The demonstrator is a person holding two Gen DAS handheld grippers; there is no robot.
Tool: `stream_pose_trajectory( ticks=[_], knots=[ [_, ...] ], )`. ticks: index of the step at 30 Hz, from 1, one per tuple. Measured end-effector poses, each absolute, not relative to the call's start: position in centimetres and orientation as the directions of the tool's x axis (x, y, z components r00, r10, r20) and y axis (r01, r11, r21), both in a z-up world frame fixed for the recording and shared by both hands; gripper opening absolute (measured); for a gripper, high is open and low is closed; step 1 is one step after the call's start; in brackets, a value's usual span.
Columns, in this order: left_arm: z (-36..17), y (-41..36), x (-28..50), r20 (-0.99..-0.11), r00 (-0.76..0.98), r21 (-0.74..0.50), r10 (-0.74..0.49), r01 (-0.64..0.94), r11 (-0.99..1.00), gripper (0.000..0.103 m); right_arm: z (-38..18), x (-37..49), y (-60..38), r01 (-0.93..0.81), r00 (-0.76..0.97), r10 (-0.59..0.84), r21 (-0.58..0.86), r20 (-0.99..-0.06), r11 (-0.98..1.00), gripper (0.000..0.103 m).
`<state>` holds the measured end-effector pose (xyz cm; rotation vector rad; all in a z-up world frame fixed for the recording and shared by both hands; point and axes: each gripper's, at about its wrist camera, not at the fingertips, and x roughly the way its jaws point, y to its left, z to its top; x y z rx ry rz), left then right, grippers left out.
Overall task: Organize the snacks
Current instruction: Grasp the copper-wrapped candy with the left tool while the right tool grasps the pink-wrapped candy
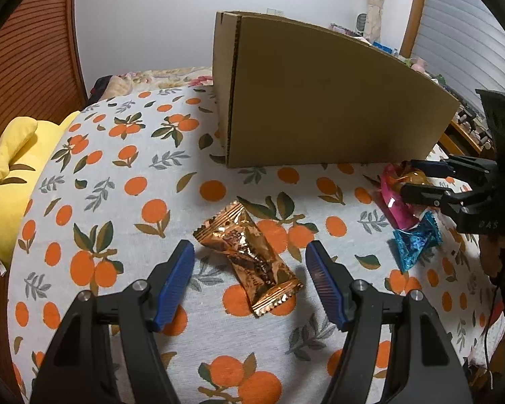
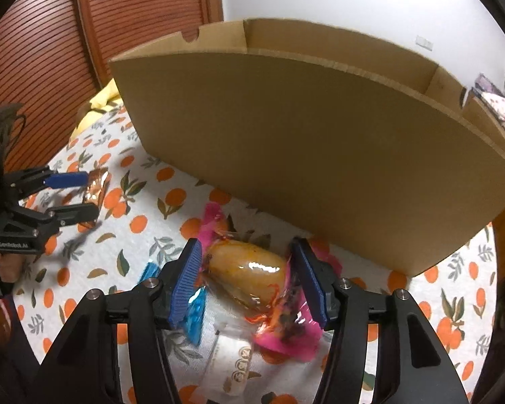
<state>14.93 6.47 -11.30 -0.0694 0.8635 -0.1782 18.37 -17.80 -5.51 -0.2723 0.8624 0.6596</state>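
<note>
Cardboard box (image 2: 320, 141) – inside hidden, both grippers wide open, holding nothing.

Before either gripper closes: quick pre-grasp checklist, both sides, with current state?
1. Left gripper open, jaws either side of the copper snack packet: ok.
2. Packet squared to the left jaws: not ok, it lies diagonally between them.
3. Right gripper open around the pink-wrapped pastry: ok.
4. Right grasp free of neighbours: not ok, the blue candy wrapper sits right at the left finger and a white packet lies just below the pastry.
5. Cardboard box open on top for drop-off: ok.
6. Room inside the box: cannot tell, its floor is hidden by the near wall.
</note>
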Motion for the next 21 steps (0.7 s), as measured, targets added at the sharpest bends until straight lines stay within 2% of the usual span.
stream_pose_trajectory(
  ticks=[12, 21],
  knots=[
    [-11.6, 6.4, 15.2, -0.758, 0.632, -0.111, -0.162, 0.12, 0.987, 0.069, -5.8, 17.1, -19.0, -0.63, 0.455, 0.43, 0.06, -0.78, 0.775, 0.068],
    [-11.7, 6.1, 15.2, -0.761, 0.632, -0.092, -0.147, 0.119, 0.989, 0.069, -6.1, 17.1, -17.9, -0.623, 0.482, 0.401, 0.017, -0.779, 0.782, 0.076]
  ],
)
